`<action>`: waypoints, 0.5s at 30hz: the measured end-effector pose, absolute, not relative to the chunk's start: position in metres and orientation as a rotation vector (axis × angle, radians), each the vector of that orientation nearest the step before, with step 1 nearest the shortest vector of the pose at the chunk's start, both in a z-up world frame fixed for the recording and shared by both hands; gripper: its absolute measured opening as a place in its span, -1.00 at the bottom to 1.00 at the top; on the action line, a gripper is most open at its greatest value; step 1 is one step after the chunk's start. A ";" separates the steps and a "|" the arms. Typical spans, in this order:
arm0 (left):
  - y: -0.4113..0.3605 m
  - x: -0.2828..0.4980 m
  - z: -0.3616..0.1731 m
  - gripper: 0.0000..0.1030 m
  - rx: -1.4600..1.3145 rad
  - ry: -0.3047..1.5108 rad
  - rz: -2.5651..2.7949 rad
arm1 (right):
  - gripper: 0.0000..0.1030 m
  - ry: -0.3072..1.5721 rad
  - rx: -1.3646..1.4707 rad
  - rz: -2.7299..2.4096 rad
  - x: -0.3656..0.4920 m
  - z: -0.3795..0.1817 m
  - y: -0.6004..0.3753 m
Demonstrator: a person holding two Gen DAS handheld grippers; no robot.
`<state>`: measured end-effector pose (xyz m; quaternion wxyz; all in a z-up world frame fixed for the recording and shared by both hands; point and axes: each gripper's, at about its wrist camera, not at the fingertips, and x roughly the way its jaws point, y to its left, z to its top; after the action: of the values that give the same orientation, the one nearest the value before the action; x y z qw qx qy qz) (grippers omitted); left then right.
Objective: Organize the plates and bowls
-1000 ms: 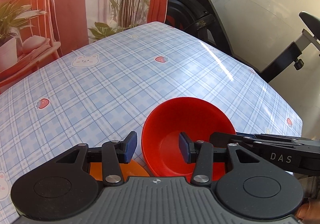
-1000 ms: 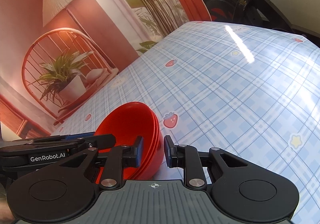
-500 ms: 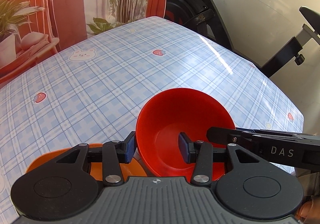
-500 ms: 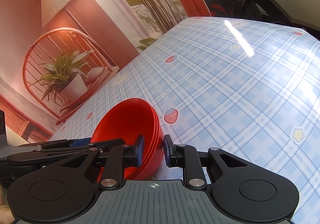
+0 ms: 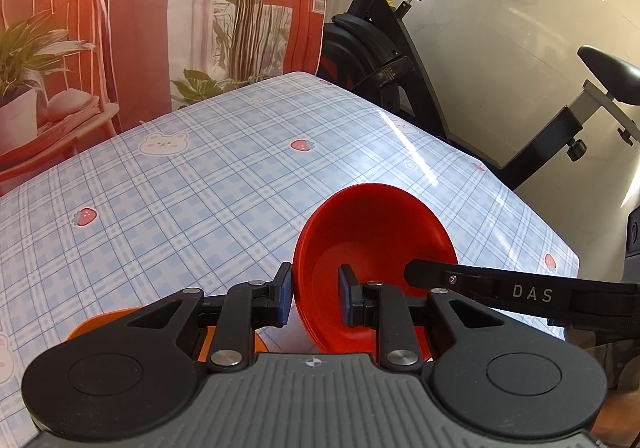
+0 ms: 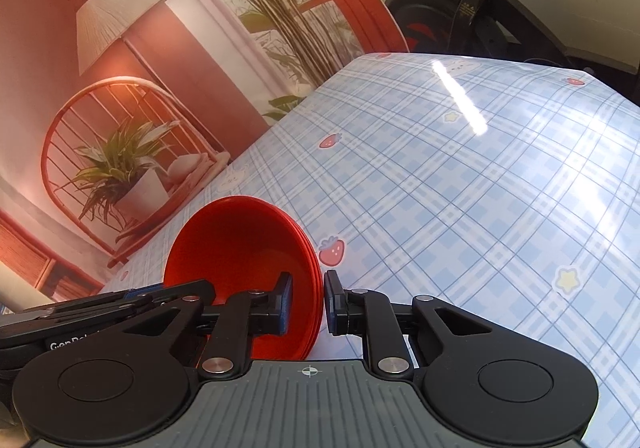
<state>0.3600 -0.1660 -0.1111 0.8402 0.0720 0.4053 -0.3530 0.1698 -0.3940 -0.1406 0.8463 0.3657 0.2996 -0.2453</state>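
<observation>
Left gripper (image 5: 314,298): its two fingers straddle the near left wall of the red bowl (image 5: 374,244), one pad outside, one inside. The outer pad lies against the wall; the inner one stands off from it in this view, so I cannot tell whether the grip is firm. The bowl sits just below frame centre, tilted, its mouth facing the camera.

Right gripper (image 6: 307,306): fingers narrow, clamped on the right wall of the same bowl (image 6: 244,244), which fills the lower left of centre in the right wrist view. Layered rims on its outer side show that it is a nested stack of bowls.

In the way: the right gripper's black finger, marked DAS, reaches in from the right edge of the left wrist view and covers the bowl's right rim. The left gripper's arm likewise crosses the lower left of the right wrist view, in front of the stack.

An orange plate (image 5: 100,322) lies at lower left, largely hidden behind the left gripper's body, just beside the bowl.

The table (image 5: 192,200), under a blue checked cloth with strawberry and rabbit prints, spreads across the middle of both views. An exercise bike (image 5: 384,44) stands beyond its far corner at upper right. A printed backdrop (image 6: 132,60) with plants and a chair fills the upper left.
</observation>
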 end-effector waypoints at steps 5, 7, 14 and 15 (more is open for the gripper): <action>-0.153 0.355 -0.097 -0.51 0.124 0.834 -0.733 | -0.67 0.624 0.772 -0.502 0.172 -0.128 -0.387; -0.145 0.353 -0.091 -0.51 0.108 0.828 -0.725 | -0.67 0.622 0.766 -0.487 0.177 -0.122 -0.382; -0.105 0.355 -0.076 -0.51 0.064 0.810 -0.673 | -0.68 0.634 0.788 -0.412 0.202 -0.107 -0.361; -0.098 0.353 -0.073 -0.51 0.059 0.806 -0.664 | -0.68 0.638 0.778 -0.402 0.205 -0.105 -0.357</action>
<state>0.3531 -0.0981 -0.0735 0.8663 0.0282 0.3848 -0.3172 0.2054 -0.3571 -0.1052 0.8569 0.3702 0.3036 -0.1911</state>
